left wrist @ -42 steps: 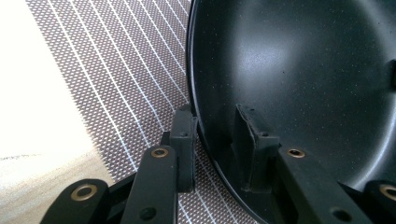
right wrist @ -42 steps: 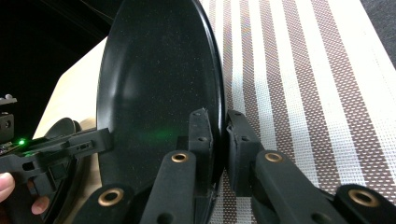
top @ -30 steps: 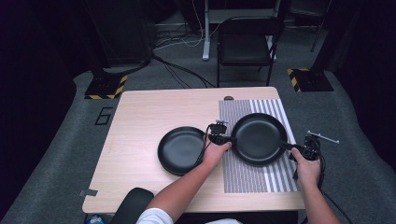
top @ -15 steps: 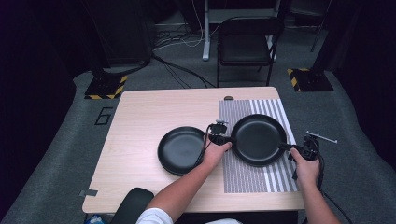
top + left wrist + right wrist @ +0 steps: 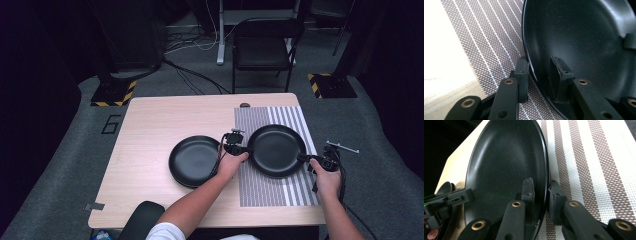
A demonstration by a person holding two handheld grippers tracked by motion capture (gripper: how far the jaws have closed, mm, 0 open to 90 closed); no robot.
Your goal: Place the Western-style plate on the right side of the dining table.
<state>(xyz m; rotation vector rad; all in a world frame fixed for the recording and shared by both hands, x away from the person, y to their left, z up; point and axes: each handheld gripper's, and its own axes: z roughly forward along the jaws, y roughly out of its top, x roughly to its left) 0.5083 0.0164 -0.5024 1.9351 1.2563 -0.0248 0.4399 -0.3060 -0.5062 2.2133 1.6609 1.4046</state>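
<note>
A black plate (image 5: 276,150) lies over the striped mat (image 5: 270,192), with a gripper on its rim at each side. My left gripper (image 5: 246,149) is shut on the plate's left rim; in the left gripper view one pad sits outside the plate (image 5: 584,37) and one inside, around my left gripper (image 5: 540,65). My right gripper (image 5: 304,158) clamps the opposite rim, and its jaws (image 5: 541,185) have just eased a little with the plate (image 5: 504,165) still pinched between them. A second black plate (image 5: 194,161) rests on the bare wood to the left.
The wooden table (image 5: 165,115) ends just past the mat on the right. A black chair (image 5: 262,50) stands behind the table. Yellow-and-black stand feet (image 5: 112,92) (image 5: 330,85) sit on the floor at both back corners. A small dark disc (image 5: 244,105) lies at the far edge.
</note>
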